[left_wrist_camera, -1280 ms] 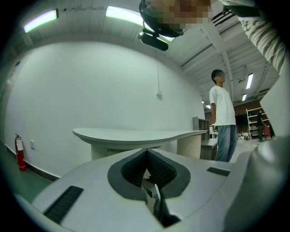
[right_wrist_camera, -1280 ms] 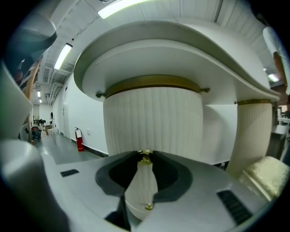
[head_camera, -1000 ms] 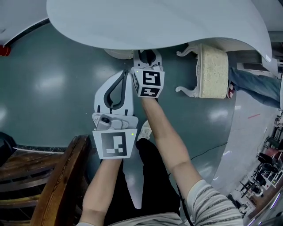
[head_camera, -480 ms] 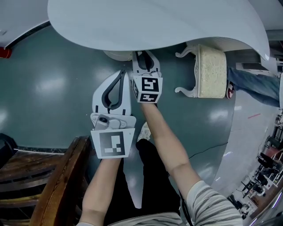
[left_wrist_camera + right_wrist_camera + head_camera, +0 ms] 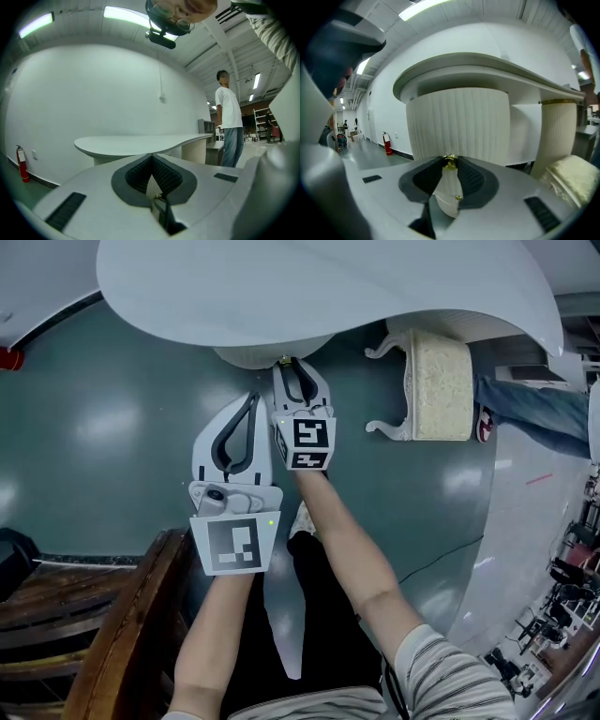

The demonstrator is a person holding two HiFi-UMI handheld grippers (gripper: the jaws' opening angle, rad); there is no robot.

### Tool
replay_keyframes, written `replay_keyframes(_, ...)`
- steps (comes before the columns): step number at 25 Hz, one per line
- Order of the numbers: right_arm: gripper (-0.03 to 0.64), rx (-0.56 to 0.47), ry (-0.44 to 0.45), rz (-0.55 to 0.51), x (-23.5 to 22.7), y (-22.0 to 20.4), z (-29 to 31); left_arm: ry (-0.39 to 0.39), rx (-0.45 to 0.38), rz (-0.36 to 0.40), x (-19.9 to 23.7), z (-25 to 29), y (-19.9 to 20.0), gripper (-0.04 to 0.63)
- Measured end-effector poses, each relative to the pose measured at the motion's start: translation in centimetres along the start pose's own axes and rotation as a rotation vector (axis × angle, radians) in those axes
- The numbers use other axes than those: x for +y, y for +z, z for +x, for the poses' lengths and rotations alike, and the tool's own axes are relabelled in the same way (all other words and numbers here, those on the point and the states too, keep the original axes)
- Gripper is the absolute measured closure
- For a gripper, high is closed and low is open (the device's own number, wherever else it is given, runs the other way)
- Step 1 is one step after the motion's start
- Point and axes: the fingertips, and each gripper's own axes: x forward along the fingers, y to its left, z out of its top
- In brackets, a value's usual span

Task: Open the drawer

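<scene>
A white desk top [image 5: 328, 287] fills the top of the head view. Under its edge shows the rounded, ribbed drawer front [image 5: 248, 357] [image 5: 459, 122] with a small gold knob [image 5: 450, 162]. My right gripper [image 5: 286, 365] [image 5: 450, 164] reaches under the desk edge and is shut on that knob, its dark pads pressed on either side. My left gripper [image 5: 251, 397] [image 5: 151, 158] hangs beside it to the left, short of the desk, with its fingertips together and nothing between them.
A cream upholstered stool [image 5: 439, 385] [image 5: 574, 180] stands right of the drawer, beside a ribbed desk column [image 5: 555, 131]. A wooden chair [image 5: 84, 615] is at lower left. A person [image 5: 228, 126] stands past the desk. A red fire extinguisher [image 5: 9, 357] sits by the wall.
The right gripper has drawn back toward me with the knob, and more of the rounded drawer front shows from under the desk edge. The left gripper has shifted only slightly.
</scene>
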Motion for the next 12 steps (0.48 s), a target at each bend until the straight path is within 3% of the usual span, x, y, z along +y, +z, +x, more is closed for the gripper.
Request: replay_keyframes(12,0.506,0.041,0.008,0.017,0.6,-1.5,-3.9,-0.006,0.007,-0.003,-1.3,-1.0,1.4,0.595)
